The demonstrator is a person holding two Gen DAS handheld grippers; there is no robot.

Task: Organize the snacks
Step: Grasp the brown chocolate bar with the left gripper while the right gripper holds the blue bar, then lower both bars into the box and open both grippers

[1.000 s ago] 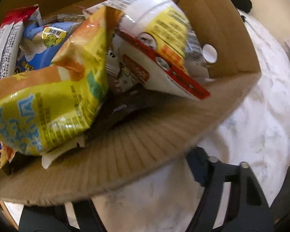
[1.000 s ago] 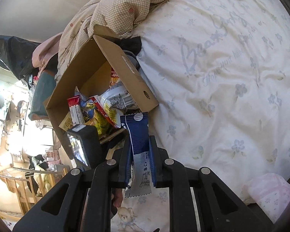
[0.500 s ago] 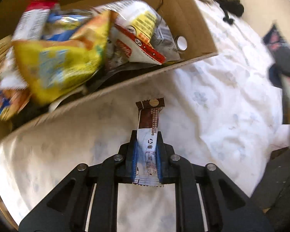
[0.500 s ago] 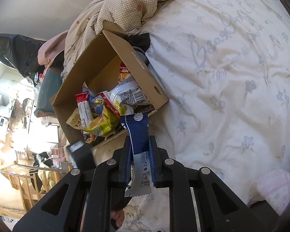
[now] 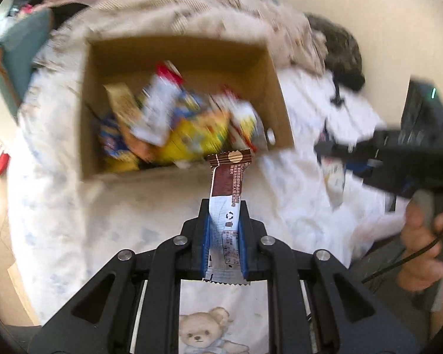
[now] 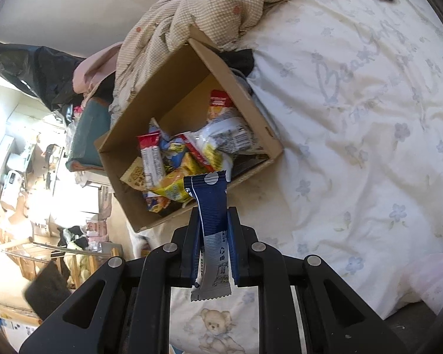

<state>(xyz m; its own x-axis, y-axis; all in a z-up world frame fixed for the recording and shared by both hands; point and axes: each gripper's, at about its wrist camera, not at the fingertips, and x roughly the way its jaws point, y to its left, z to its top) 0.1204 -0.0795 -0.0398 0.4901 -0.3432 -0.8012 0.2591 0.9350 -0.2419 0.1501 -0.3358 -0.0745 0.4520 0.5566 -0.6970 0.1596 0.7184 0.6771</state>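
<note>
An open cardboard box [image 5: 276, 94] [image 6: 245, 97] lies on the bed with several snack packs [image 5: 189, 135] [image 6: 192, 156] inside. My left gripper [image 5: 224, 215] is shut on a brown-and-white snack bar [image 5: 229, 183], held above the sheet in front of the box. My right gripper [image 6: 214, 221] is shut on a blue-and-silver snack bar [image 6: 211, 206], also held above the sheet near the box's front corner. The right gripper also shows blurred at the right of the left wrist view [image 5: 325, 149].
The bed has a white flowered sheet [image 6: 354, 118] with a teddy-bear print [image 6: 214, 327]. A checked quilt [image 6: 209, 8] is heaped behind the box. A teal pillow [image 6: 87, 129] lies at the left. The bed edge and a cluttered floor are at the far left.
My left gripper has pulled back and up from the box with the brown bar in it. The right gripper holds its blue bar and has risen a little.
</note>
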